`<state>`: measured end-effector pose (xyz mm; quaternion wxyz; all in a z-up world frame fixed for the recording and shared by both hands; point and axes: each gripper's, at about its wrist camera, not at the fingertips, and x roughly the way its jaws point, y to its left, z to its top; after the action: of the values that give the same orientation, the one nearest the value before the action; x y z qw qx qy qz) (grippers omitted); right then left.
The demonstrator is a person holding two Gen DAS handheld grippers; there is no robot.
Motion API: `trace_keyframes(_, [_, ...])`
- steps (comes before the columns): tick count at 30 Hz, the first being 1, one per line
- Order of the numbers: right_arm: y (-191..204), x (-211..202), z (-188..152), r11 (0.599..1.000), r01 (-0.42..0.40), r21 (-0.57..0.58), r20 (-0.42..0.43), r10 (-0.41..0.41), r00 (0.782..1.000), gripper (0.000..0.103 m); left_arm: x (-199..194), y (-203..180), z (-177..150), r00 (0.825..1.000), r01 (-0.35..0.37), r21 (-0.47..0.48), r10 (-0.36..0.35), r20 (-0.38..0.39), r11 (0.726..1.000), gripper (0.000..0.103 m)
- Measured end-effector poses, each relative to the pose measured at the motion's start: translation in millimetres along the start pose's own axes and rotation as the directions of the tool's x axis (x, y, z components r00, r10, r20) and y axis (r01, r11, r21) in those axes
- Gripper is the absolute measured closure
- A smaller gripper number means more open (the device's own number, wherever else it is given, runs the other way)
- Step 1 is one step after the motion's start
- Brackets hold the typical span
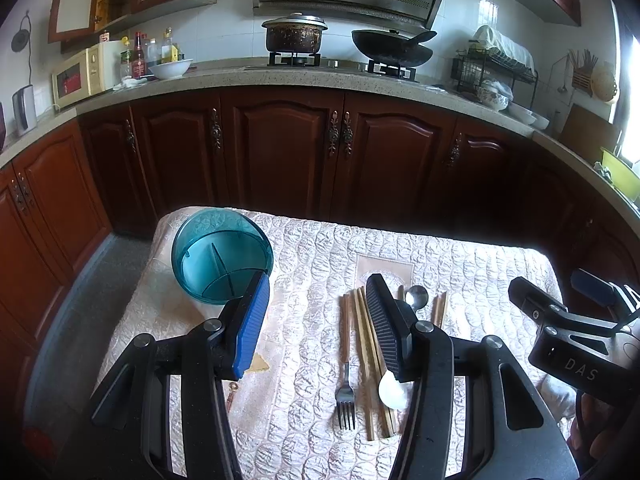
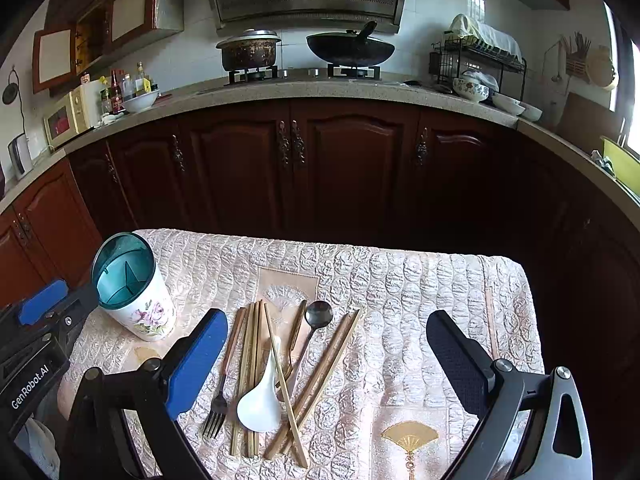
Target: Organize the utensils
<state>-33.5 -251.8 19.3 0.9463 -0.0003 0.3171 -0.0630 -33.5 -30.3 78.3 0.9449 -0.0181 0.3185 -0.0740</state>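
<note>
A pile of utensils lies on the quilted table cloth: a fork, several wooden chopsticks, a white ceramic spoon and a metal spoon. A floral holder cup with a teal divided insert stands upright at the table's left. My left gripper hovers open between the cup and the pile, holding nothing. Above the pile my right gripper hangs open and empty, its fingers showing at the right of the left wrist view.
Dark wooden cabinets under a stone counter stand beyond the table's far edge. A pot and a wok sit on the stove, with a dish rack to the right. Floor shows left of the table.
</note>
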Motion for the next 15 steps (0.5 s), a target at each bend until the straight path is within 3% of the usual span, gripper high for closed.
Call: trace_keyframes(15, [-0.5,3.5,-2.0,1.0,0.01,-0.002,-0.005,-0.01,1.0,0.003,3.5,-1.9,-1.2,1.0,0.005,-0.001,-0.005,-0.005,1.0,0.053])
